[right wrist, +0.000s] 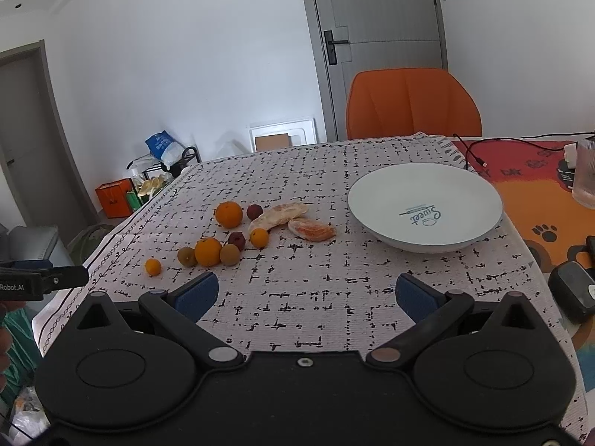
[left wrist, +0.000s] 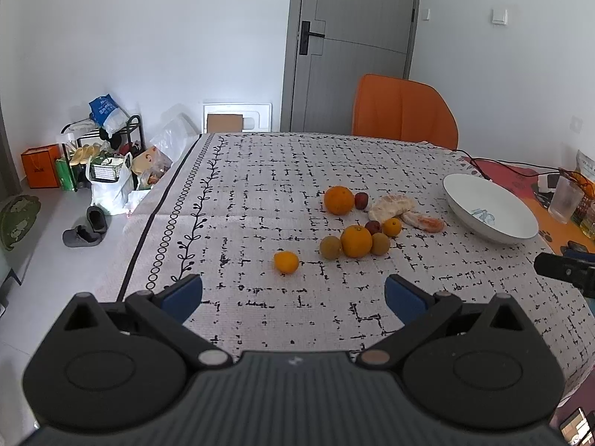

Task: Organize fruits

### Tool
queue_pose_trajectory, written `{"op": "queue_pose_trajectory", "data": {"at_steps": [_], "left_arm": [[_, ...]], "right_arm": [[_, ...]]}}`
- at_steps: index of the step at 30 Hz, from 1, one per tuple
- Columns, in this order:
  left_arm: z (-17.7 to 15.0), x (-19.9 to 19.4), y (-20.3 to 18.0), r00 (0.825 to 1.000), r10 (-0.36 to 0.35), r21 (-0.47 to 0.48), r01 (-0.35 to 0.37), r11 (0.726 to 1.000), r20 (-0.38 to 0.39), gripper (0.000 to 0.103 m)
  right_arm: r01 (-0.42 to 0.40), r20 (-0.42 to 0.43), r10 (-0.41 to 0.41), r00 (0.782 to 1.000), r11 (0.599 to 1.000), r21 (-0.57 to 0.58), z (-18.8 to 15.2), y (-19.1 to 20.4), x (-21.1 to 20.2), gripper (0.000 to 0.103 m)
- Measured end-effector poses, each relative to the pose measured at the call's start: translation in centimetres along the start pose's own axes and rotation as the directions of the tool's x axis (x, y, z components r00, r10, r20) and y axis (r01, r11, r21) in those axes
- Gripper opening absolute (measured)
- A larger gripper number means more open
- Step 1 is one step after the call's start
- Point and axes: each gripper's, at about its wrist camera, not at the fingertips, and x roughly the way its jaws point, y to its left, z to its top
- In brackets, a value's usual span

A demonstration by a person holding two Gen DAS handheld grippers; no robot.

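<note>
Fruit lies loose on the patterned tablecloth: a small orange (left wrist: pixel 286 262) (right wrist: pixel 153 267) apart at the near left, two large oranges (left wrist: pixel 356 241) (left wrist: pixel 338 200), two brownish kiwis (left wrist: pixel 330 247), two dark red plums (left wrist: pixel 373 227), another small orange (left wrist: pixel 392 227) and peeled citrus pieces (left wrist: pixel 394 205) (right wrist: pixel 311 229). A white empty bowl (left wrist: pixel 520 223) (right wrist: pixel 372 200) stands to the right. My left gripper (left wrist: pixel 293 297) is open and empty, short of the small orange. My right gripper (right wrist: pixel 306 293) is open and empty, near the bowl.
An orange chair (left wrist: pixel 403 115) stands behind the table. A glass (left wrist: pixel 565 199) (right wrist: pixel 587 174), cables and dark devices (right wrist: pixel 571 291) lie on the orange mat at the right. Bags, a rack and slippers (left wrist: pixel 85 228) clutter the floor at the left.
</note>
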Motion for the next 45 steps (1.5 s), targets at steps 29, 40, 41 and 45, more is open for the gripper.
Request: {"op": "queue_pose_trajectory", "data": {"at_steps": [29, 40, 41, 45], "left_arm": [[0.0, -0.2, 0.8, 1.000, 0.012, -0.015, -0.012, 1.000, 0.014, 0.103], [0.1, -0.3, 0.9, 1.000, 0.020, -0.011, -0.019, 1.000, 0.020, 0.103], [0.1, -0.3, 1.0, 1.000, 0.020, -0.012, -0.020, 1.000, 0.020, 0.103], [0.1, -0.3, 1.0, 1.000, 0.021, -0.012, -0.020, 1.000, 0.019, 0.103]], "right_arm": [[-0.004, 0.003, 0.004, 1.000, 1.000, -0.021, -0.1, 0.6, 0.0, 0.103], [-0.006, 0.010, 0.006, 1.000, 1.000, -0.026, -0.1, 0.8, -0.2, 0.103], [-0.005, 0.010, 0.005, 1.000, 1.000, -0.026, -0.1, 0.8, -0.2, 0.103], [-0.001, 0.010, 0.001, 1.000, 1.000, -0.025, -0.1, 0.8, -0.2, 0.103]]}}
